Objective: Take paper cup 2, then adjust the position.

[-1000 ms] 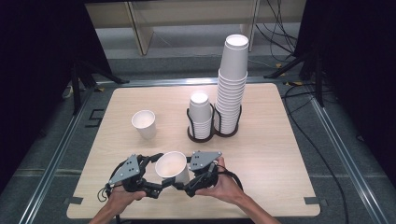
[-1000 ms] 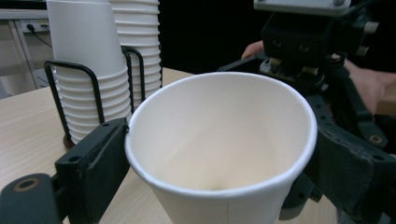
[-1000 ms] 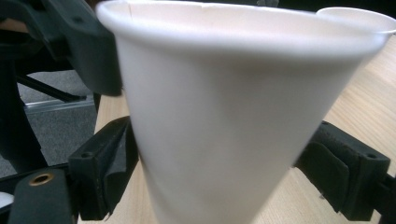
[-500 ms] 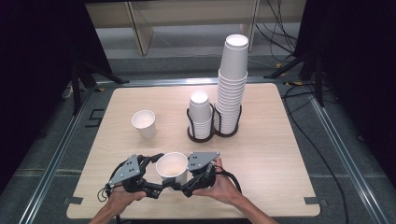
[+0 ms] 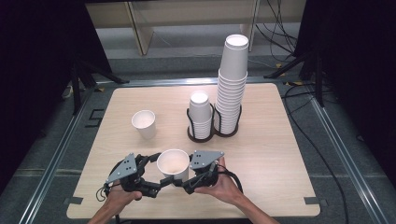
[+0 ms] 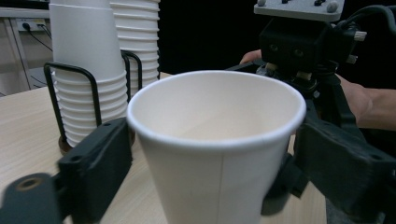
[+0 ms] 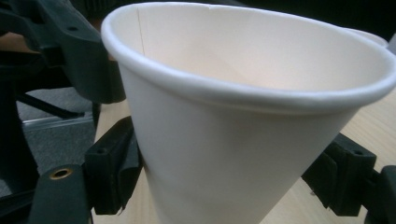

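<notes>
A white paper cup (image 5: pixel 173 163) stands upright just above the table's front edge, held from both sides. My left gripper (image 5: pixel 164 182) reaches it from the left; its jaws have just been closing, and in the left gripper view its pads (image 6: pixel 100 163) press the cup (image 6: pixel 215 140). From the right, my right gripper (image 5: pixel 185 183) clamps the same cup (image 7: pixel 233 116), with a pad (image 7: pixel 114 168) against each flank. The right gripper's body (image 6: pixel 299 46) and the hand behind it face the left gripper's camera.
A single white cup (image 5: pixel 144 122) stands at mid-left on the wooden table (image 5: pixel 280 154). A black wire holder (image 5: pixel 189 123) behind holds a short cup stack (image 5: pixel 201 116) and a tall one (image 5: pixel 232 84). The front edge lies just below the hands.
The left gripper's jaws have drawn in against the cup. Both hands and the cup stay where they were.
</notes>
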Demonstrator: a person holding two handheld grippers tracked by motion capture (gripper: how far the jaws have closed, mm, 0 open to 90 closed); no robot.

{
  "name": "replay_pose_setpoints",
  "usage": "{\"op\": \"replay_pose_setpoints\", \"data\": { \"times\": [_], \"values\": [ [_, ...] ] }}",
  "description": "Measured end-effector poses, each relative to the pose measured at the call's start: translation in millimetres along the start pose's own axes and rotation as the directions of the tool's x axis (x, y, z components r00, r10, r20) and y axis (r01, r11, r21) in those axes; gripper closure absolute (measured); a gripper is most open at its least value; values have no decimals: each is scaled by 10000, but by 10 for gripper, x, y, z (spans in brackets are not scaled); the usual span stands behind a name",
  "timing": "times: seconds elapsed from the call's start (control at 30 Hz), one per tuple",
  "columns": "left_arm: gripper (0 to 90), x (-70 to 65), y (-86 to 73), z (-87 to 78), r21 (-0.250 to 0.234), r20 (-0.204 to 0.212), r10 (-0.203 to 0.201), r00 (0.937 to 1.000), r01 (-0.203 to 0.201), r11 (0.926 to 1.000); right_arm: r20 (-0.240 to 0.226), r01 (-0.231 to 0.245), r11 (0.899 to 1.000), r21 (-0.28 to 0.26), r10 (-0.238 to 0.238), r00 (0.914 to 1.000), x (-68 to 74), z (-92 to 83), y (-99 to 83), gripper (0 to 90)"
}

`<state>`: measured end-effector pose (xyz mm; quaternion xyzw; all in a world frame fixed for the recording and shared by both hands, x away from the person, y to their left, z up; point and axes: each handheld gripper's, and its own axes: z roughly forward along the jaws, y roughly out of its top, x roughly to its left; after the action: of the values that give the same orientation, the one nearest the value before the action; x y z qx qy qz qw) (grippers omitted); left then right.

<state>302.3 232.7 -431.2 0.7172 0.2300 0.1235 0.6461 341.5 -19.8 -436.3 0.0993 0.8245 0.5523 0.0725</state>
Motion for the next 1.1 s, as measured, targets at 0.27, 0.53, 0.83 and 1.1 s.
{"op": "replay_pose_setpoints", "data": {
  "times": [0.27,0.53,0.83,1.1],
  "values": [
    [143,20,3,-55,-151,-158,33,9999,-36,9999,1257,-189,9996,-232,216,9918,-173,-261,-47,211],
    [145,57,-19,-107,107,-857,398,9955,-390,9992,2694,-578,9982,-136,593,9612,-335,-618,-154,208],
    [146,110,-53,-132,372,-1615,838,9833,-788,9962,4406,-1253,9910,-466,1329,8878,-568,-1075,-356,206],
    [146,124,-69,-143,459,-1704,903,9812,-836,9954,5392,-1689,9837,-611,1749,8238,-731,-1369,-535,204]
  ]
}}
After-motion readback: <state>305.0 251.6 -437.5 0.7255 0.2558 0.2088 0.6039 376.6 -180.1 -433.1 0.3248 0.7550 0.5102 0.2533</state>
